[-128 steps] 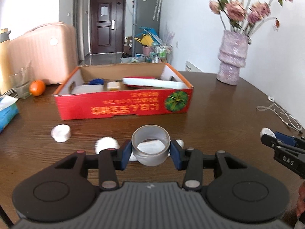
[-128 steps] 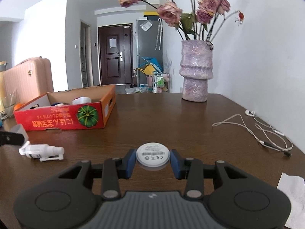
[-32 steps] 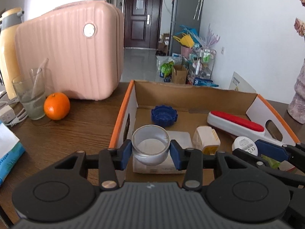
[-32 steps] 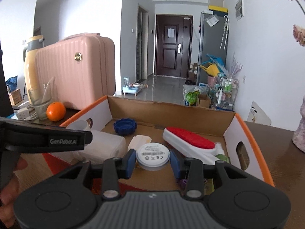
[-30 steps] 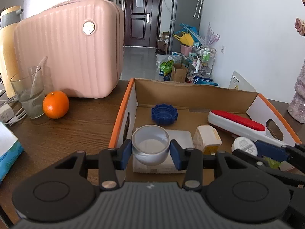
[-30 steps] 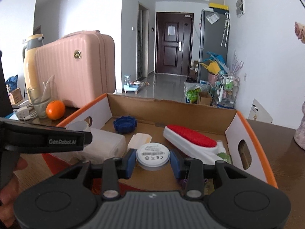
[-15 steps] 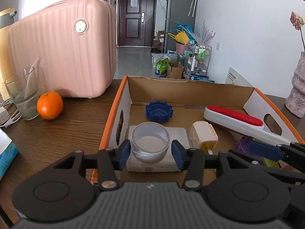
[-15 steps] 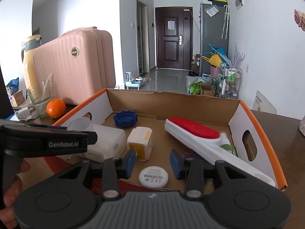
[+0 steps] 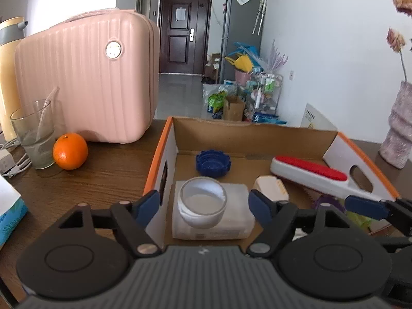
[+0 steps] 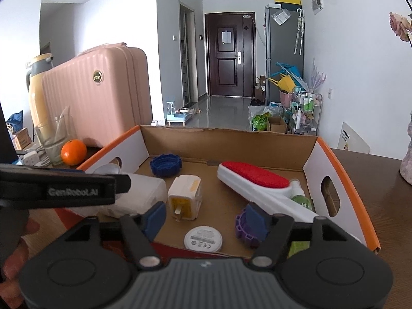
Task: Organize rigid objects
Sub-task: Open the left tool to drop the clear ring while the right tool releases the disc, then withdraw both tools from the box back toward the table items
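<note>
Both grippers let go since a second ago: left gripper (image 9: 203, 203) and right gripper (image 10: 206, 219) jaws opening, pads clear.
Clear ring (image 9: 203, 200) rests on white tub (image 9: 231, 228) in cardboard box (image 9: 252, 134); white disc (image 10: 203, 238) on the box floor.

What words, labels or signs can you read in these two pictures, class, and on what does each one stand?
"GenRobot.AI": on the black arm of the left gripper.
Small white round disc in the cardboard box: printed marks, too small to read.
White sign against the wall: too small.
Paper on the dark brown door: blurred.
</note>
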`<state>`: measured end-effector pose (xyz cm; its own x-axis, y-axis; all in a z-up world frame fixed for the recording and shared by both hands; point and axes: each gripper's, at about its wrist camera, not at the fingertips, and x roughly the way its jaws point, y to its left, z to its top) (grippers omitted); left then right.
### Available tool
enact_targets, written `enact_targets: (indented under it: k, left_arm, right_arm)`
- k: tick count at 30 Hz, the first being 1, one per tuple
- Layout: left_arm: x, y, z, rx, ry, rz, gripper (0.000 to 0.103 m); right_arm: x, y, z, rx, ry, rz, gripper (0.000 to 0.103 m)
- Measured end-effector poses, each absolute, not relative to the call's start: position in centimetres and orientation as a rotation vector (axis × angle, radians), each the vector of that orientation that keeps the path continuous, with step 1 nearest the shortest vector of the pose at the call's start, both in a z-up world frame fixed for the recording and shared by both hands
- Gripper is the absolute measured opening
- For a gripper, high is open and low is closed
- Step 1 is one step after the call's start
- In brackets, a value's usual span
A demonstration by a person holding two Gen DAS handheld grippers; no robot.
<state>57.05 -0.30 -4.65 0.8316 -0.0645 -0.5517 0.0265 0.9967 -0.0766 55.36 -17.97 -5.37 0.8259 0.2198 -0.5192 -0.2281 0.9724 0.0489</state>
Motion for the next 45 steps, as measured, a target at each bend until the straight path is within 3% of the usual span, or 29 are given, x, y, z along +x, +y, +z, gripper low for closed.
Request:
enact_targets:
  k: [6,9,16,45]
  left_arm:
    - [56.6,-0.3,-4.1,-0.074,0.564,-0.064,0.088]
    - [56.2,-0.2,-3.8,-0.074,0.543,-0.047,0.102]
    - [55.3,0.3,-3.0,-0.092,0.503,-0.034,0.103]
    - [44.6,1.4,-1.7,-0.119,0.494,-0.009,0.103]
  right_arm:
    - [55.2,-18.0,-5.3,-0.006,0.543,0.239,0.084]
    - [55.1,-18.0,-5.3,-0.004,0.541,0.242,0.091]
    - [54.1,-17.8,-4.9,-0.013,0.518,0.23,0.101]
    - [42.2,-19.9,-2.5,-0.011,0.468,0.165,0.103]
